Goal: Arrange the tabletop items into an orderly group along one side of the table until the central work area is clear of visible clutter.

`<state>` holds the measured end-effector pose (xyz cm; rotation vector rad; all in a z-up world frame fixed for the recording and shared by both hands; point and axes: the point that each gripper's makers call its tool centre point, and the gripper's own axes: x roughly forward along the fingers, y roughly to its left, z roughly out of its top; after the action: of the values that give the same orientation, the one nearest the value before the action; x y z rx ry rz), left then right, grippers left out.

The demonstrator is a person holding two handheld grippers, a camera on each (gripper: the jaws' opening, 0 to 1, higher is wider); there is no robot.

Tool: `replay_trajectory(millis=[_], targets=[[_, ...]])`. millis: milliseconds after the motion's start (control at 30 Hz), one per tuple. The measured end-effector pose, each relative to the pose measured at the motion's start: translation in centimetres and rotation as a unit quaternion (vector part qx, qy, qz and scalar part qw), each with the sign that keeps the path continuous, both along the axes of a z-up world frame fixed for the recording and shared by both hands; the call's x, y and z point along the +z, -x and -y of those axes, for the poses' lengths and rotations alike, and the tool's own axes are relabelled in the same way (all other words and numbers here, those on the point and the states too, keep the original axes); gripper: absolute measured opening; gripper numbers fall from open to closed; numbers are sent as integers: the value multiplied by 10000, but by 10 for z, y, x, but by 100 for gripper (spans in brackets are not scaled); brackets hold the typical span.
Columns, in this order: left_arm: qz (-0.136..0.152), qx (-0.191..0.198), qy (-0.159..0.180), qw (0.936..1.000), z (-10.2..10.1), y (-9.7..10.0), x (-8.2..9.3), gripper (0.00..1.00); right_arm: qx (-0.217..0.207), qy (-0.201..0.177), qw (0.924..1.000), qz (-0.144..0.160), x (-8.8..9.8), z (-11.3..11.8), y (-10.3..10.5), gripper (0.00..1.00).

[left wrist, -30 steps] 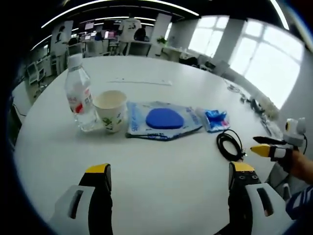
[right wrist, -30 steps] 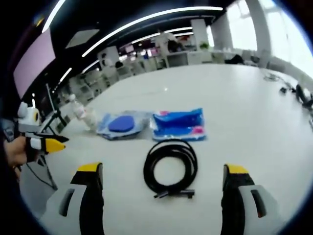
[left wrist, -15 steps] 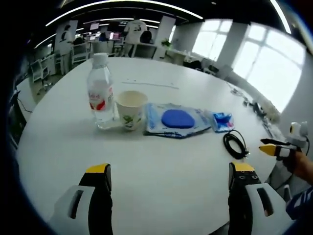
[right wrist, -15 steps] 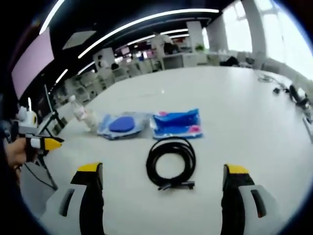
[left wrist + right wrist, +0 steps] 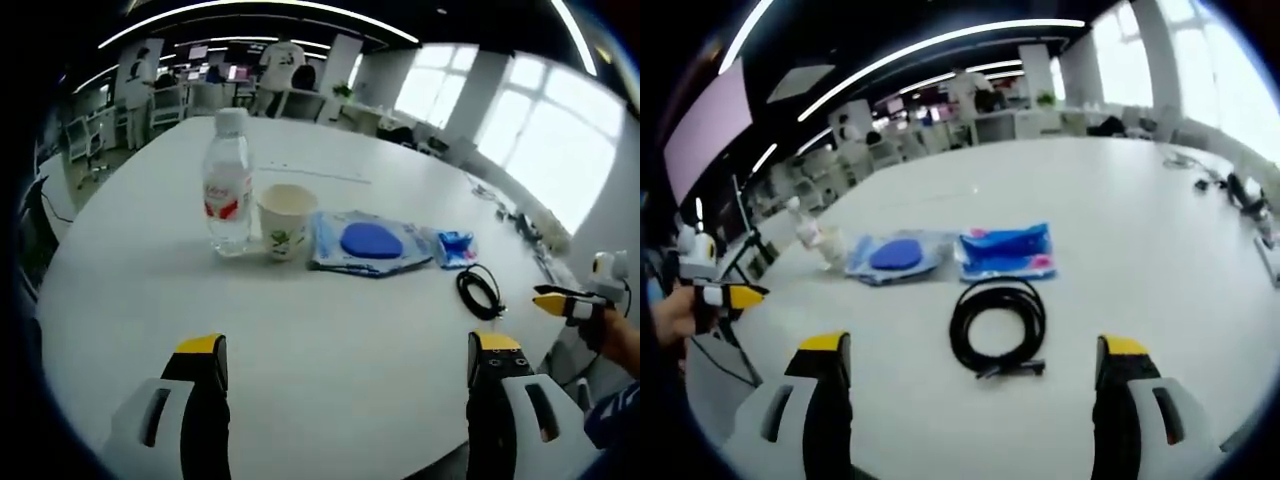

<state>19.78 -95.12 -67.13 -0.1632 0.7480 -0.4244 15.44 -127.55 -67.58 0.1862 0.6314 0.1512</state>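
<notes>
White table (image 5: pixel 300 320) spans frame. Row across upper middle, left to right: water bottle (image 5: pixel 228 185), paper cup (image 5: pixel 286 221) just beside it, clear pouch with blue disc (image 5: pixel 369 242), small blue packet (image 5: pixel 455 246), coiled black cable (image 5: pixel 480 291). Left gripper (image 5: pixel 345 350) jaws at bottom, wide apart, empty. Right gripper (image 5: pixel 560 300) at right edge, yellow tips.

Black cable (image 5: pixel 998 334), seemingly white table (image 5: pixel 330 330)
</notes>
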Motion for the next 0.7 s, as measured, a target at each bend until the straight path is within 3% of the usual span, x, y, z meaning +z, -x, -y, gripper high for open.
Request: replay_trajectory(millis=[267, 700], targets=[[38, 39, -38, 10000, -13, 0, 14, 100, -88, -43, 10000, 11, 9, -1, 9, 100], [-142, -34, -6, 9999, -29, 12, 11, 100, -155, -66, 9998, -85, 12, -10, 17, 100]])
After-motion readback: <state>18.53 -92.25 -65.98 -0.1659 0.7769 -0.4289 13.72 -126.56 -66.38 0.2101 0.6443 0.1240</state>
